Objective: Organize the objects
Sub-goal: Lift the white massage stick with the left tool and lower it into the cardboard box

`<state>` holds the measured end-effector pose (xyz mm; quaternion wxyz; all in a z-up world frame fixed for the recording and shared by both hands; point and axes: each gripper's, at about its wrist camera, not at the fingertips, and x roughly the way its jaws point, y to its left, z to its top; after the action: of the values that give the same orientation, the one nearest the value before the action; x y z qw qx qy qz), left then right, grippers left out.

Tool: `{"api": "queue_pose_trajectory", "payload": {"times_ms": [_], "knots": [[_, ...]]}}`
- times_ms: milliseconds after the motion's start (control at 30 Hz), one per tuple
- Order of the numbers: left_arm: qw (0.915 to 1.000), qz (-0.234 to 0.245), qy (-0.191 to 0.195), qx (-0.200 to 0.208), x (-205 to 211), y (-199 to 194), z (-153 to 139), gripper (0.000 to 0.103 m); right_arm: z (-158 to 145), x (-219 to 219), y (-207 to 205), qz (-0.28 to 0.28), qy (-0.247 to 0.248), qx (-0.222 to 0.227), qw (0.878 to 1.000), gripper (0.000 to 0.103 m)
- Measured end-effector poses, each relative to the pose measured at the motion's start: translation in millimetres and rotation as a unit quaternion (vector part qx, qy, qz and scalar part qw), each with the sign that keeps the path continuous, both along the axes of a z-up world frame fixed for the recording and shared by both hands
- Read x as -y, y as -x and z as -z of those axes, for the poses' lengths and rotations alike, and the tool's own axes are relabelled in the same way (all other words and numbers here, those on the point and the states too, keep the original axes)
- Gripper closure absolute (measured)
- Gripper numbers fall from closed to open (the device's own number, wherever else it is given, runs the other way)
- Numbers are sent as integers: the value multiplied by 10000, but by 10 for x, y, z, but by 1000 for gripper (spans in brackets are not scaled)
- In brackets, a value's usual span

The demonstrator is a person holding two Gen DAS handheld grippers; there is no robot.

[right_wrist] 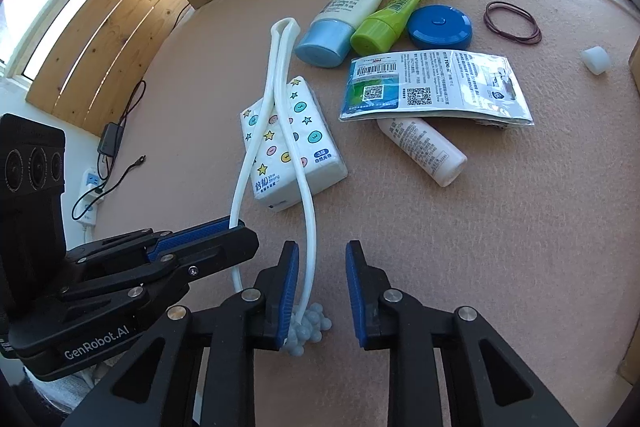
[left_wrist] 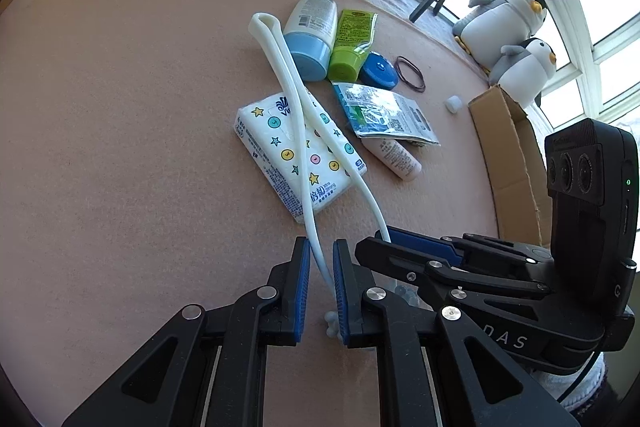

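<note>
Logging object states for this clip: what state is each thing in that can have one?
left gripper: jaws shut on one leg of the white loop
right gripper: jaws apart, other leg against one pad
white loop: draped over the tissue pack
blue-capped bottle: lying down, cap on
green tube: lying down, cap on
cardboard box: flaps open

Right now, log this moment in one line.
left gripper: fingers shut on white strap | right gripper: fingers open astride its other strand | strap: across tissue pack
</note>
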<state>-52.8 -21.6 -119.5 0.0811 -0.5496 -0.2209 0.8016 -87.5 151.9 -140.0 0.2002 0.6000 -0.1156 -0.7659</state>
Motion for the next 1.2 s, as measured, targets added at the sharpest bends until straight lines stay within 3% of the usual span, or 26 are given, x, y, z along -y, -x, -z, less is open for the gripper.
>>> {"api": "queue_pose_trajectory", "payload": {"times_ms": [100, 367, 633, 933, 1200], "knots": [[10000, 12, 0, -52, -43, -2, -32, 91, -42, 9, -14, -29, 45, -66, 10000, 89], [9998, -32, -34, -194, -106, 0, -144, 91, -191, -23, -72, -16, -8, -302, 9995, 90], [9984, 51, -83, -558, -321, 74, -446, 91, -453, -235, -156, 171, 73, -579, 9982, 90], [9946, 477, -207, -898, -909, 284, -737, 91, -779, -824, -307, 649, 17, -986, 9930, 90], [9870, 1045, -307, -1178, -1725, 535, -967, 91, -953, -1479, -454, 1200, -196, -1203, 9853, 90]]}}
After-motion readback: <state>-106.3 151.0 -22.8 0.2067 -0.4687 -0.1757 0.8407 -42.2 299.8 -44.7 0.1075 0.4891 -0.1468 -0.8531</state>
